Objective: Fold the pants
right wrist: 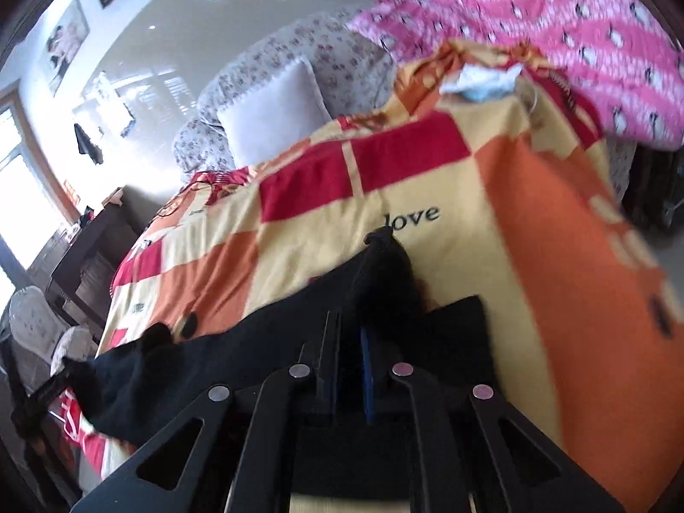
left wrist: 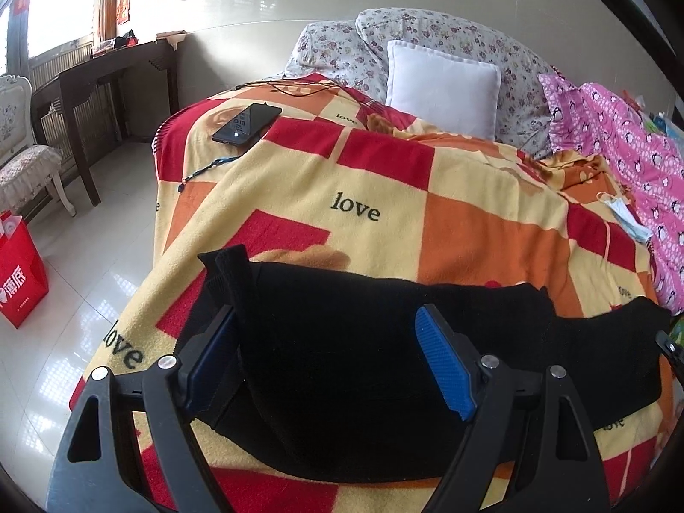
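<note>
Pants [left wrist: 384,342], black and soft, lie across the near edge of the bed [left wrist: 470,231] so they can fold flat; the right gripper [right wrist: 351,342] pinches one bunched end, while the left gripper [left wrist: 329,350] hangs wide open over them.

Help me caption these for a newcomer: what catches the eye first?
The black pants lie across the near end of a loud red, orange and yellow "love" blanket. The right gripper is shut on the pants; the left gripper is open over them. A phone lies further up.
</note>
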The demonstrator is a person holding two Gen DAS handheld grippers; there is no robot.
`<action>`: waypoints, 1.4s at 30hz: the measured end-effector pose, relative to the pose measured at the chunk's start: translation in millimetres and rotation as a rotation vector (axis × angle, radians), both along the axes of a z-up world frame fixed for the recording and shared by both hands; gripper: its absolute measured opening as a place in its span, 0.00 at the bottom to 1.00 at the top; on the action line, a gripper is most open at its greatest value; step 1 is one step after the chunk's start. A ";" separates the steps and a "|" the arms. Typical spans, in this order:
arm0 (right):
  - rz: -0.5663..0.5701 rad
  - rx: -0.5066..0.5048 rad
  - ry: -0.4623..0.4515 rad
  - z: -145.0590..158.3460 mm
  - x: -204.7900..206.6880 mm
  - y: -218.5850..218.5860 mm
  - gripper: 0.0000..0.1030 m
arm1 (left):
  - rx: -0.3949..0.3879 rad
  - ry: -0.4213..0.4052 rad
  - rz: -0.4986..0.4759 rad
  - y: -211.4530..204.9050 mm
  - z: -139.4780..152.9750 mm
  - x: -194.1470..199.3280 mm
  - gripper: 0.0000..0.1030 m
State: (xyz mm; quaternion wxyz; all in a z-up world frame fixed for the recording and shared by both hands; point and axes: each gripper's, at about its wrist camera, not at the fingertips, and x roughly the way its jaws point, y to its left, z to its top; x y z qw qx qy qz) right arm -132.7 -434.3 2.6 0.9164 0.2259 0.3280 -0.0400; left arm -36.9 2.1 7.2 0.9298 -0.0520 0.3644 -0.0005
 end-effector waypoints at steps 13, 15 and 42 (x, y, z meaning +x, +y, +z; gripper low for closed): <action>-0.064 -0.063 0.103 -9.9 -62.0 -21.3 0.08 | 0.009 -0.022 0.003 -0.1 8.2 -8.5 0.81; -0.057 -0.029 0.077 -4.6 -60.5 -19.3 0.22 | 0.002 -0.031 0.016 6.2 11.7 -11.4 0.81; 0.037 0.021 0.070 -6.3 -47.3 1.3 0.05 | -0.007 -0.024 0.059 25.8 8.9 -12.7 0.81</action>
